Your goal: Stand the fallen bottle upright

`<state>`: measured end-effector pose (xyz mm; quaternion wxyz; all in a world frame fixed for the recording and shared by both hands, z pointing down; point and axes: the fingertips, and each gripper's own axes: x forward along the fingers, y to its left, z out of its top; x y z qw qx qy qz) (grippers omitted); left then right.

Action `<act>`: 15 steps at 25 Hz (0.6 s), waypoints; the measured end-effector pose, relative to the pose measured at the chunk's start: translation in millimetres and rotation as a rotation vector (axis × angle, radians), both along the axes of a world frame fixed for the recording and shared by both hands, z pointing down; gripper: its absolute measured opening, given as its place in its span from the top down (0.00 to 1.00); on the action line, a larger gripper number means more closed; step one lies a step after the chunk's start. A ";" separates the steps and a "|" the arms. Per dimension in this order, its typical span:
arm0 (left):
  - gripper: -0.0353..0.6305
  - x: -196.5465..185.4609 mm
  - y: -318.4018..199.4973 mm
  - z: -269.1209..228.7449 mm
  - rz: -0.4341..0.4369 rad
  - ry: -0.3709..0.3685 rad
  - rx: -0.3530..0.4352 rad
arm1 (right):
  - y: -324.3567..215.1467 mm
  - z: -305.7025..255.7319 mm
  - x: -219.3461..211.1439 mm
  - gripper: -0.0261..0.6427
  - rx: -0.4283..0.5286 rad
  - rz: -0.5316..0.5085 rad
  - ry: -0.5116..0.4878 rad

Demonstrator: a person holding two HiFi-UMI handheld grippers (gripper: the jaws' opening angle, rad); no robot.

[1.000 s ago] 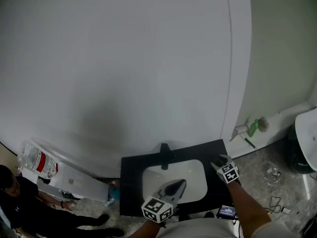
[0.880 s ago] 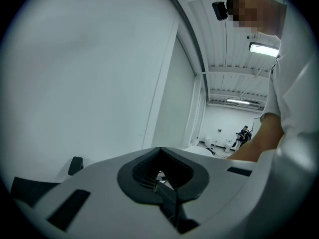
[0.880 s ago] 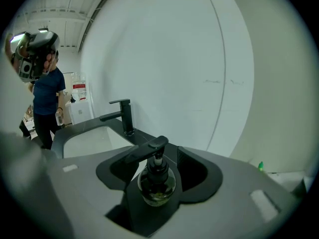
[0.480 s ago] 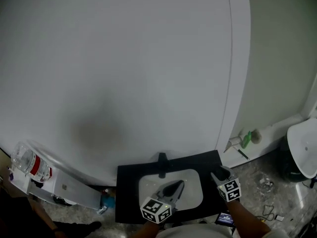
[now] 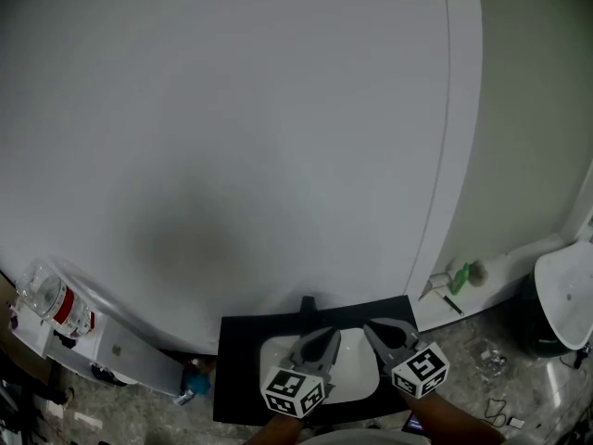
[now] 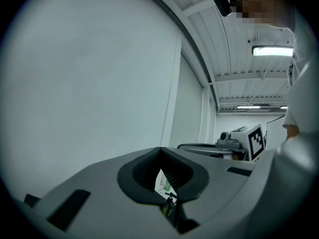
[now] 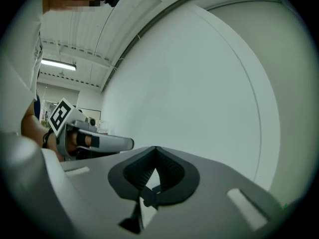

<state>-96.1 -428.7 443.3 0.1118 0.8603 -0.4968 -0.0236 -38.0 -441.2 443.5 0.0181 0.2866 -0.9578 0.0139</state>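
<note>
Since a second ago the right gripper [image 5: 378, 330] has risen from the right edge of the desk [image 5: 236, 360] to hang level over the sink [image 5: 276, 352], beside the left gripper [image 5: 324, 339]. Its jaws have clenched on nothing. The left jaws are also clenched and empty. A green bottle [image 5: 460, 274] sits on the wall ledge, well apart; its pose is unclear. Judgement: nothing is grasped, and an approach is still needed.

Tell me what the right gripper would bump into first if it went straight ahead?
Probably the big white wall. The right gripper, shut and empty, points level at it, and nothing else shows in between. How far off the wall stands is hard to tell.
</note>
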 end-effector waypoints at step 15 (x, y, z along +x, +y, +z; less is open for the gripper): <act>0.94 -23.8 2.3 -27.5 -0.058 -0.001 0.041 | 8.6 -31.3 -51.0 0.96 -0.008 -0.065 -0.039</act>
